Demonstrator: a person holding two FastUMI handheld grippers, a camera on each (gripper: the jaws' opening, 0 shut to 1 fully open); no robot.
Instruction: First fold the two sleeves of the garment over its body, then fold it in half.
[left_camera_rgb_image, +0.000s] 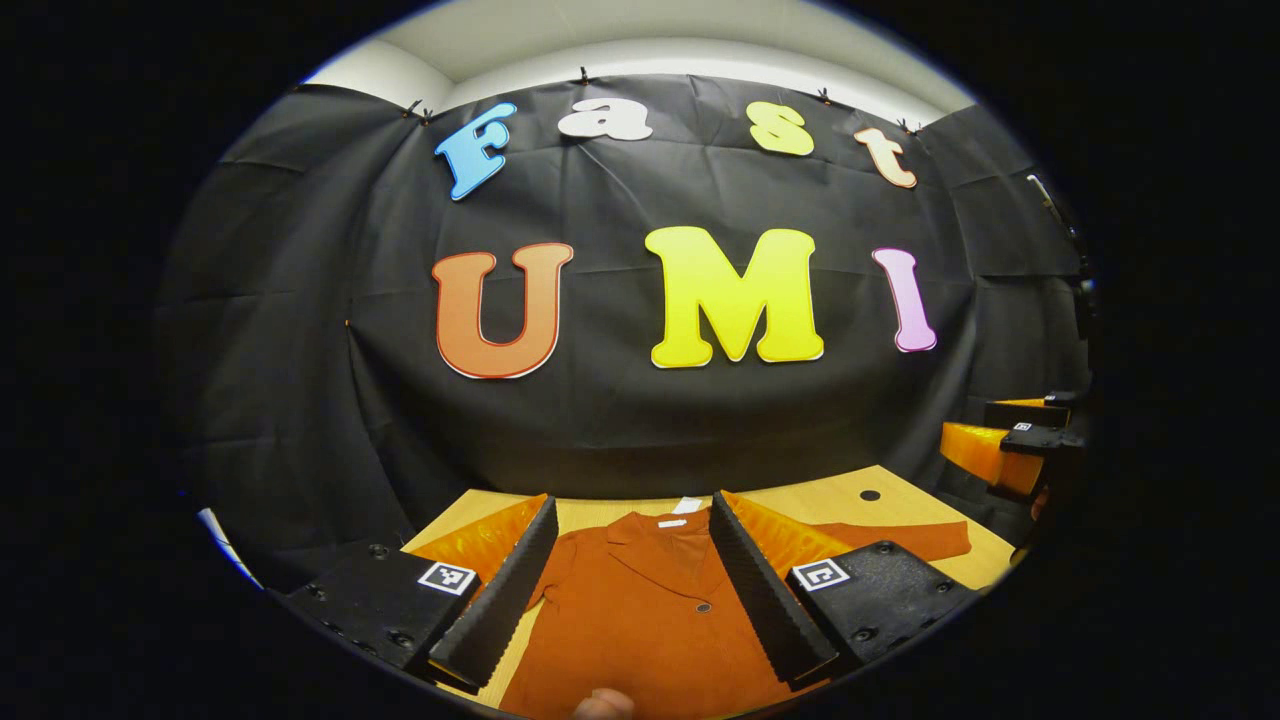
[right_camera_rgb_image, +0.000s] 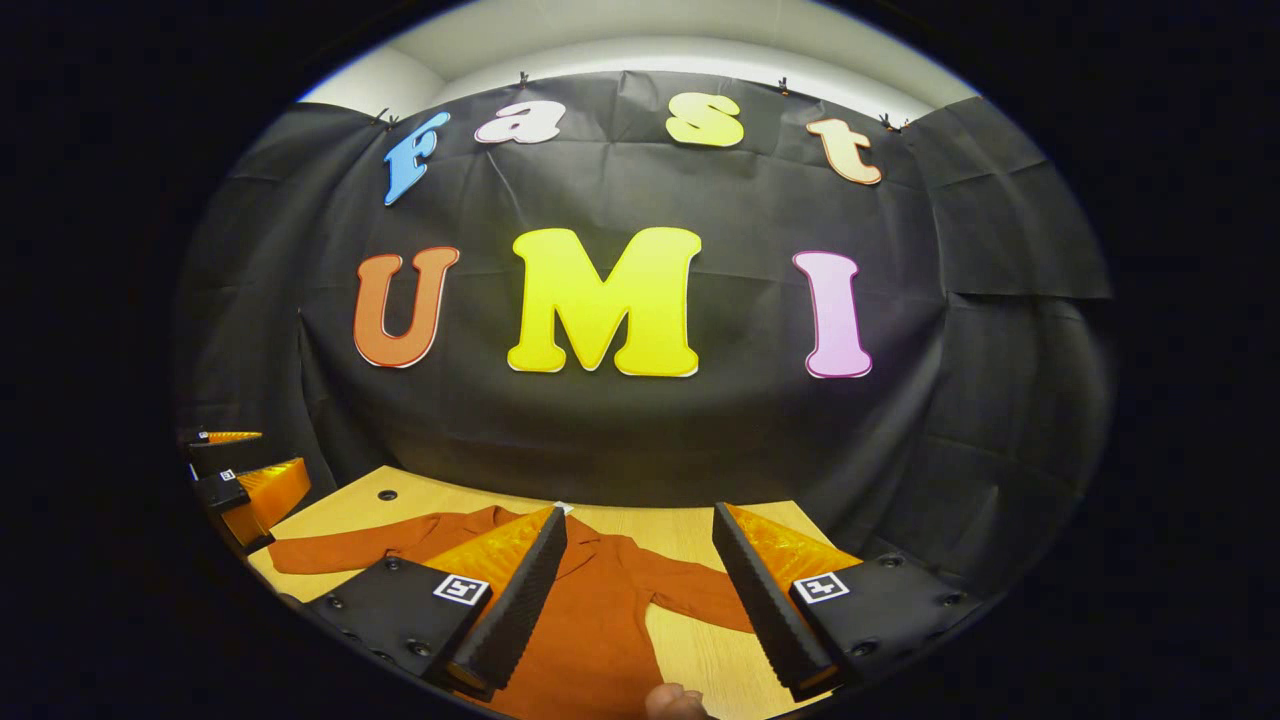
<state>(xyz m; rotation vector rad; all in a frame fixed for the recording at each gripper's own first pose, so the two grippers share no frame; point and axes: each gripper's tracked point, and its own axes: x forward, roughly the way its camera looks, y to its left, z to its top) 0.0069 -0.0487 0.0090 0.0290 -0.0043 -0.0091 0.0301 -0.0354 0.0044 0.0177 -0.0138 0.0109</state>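
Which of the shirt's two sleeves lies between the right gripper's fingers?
The sleeve stretching toward the right gripper; the other sleeve lies far off toward the left gripper.

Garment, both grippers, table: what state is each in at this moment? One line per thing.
garment: lying flat on the table, front up, collar toward the wall, both sleeves spread out sideways, nothing folded yet.
left gripper: open, above the garment's body, holding nothing.
right gripper: open, above the garment's side and one sleeve, holding nothing.
table: wooden top, garment lying on it.
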